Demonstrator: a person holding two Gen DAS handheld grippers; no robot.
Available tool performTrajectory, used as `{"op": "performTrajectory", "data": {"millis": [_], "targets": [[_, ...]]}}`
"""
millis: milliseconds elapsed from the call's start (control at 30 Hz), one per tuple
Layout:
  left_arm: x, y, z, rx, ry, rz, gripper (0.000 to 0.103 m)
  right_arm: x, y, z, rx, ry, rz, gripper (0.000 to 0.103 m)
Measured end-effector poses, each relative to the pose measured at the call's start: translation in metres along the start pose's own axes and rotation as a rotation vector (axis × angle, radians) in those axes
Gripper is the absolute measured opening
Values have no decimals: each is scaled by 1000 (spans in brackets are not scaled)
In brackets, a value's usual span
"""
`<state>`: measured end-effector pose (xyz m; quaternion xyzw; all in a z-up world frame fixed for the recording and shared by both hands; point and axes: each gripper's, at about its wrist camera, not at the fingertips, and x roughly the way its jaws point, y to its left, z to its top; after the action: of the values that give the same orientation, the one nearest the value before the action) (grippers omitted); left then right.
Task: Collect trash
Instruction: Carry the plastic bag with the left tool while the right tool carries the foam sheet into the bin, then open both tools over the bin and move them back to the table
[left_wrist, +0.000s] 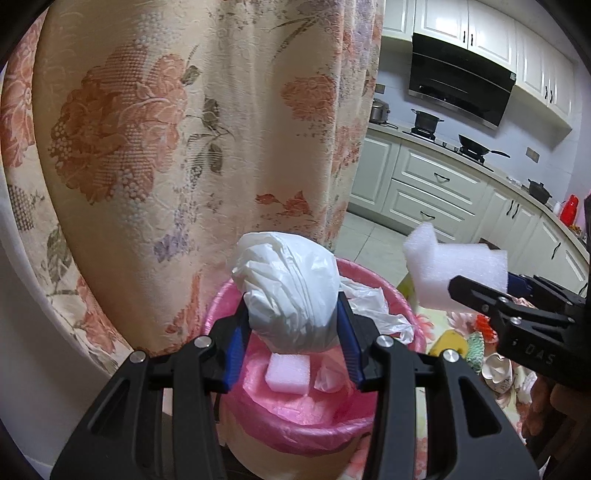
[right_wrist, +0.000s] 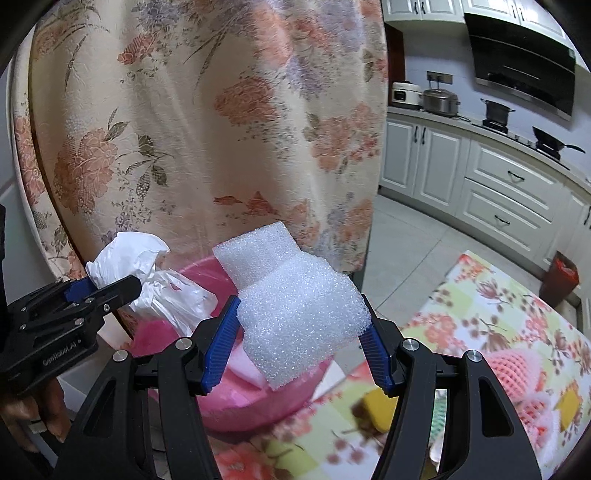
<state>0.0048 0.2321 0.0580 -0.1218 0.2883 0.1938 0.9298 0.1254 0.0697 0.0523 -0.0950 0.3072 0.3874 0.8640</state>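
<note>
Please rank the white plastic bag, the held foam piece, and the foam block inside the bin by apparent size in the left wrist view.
1. White plastic bag, though it is nearest the camera.
2. Held foam piece.
3. Foam block in the bin.

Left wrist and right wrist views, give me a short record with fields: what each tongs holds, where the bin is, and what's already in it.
left tongs: shut on crumpled white plastic bag, above the bin
right tongs: shut on stepped white foam block, near the bin's rim
bin: round bin with pink plastic liner, in front of floral curtain
bin contents: small white foam square, loose white plastic
</note>
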Motion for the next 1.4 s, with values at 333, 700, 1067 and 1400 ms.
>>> {"op": "performTrajectory", "data": {"millis": [333, 700, 1067, 1400], "targets": [[7, 14, 6, -13, 6, 13, 43, 30, 17, 8, 1, 43, 52, 60], [15, 23, 6, -35, 24, 11, 48, 51, 27, 10, -9, 80, 76, 62], [13, 28, 8, -57, 20, 18, 59, 49, 20, 9, 4, 73, 54, 74], [3, 18, 6, -36, 8, 6, 59, 20, -1, 2, 30, 33, 1, 74]]}}
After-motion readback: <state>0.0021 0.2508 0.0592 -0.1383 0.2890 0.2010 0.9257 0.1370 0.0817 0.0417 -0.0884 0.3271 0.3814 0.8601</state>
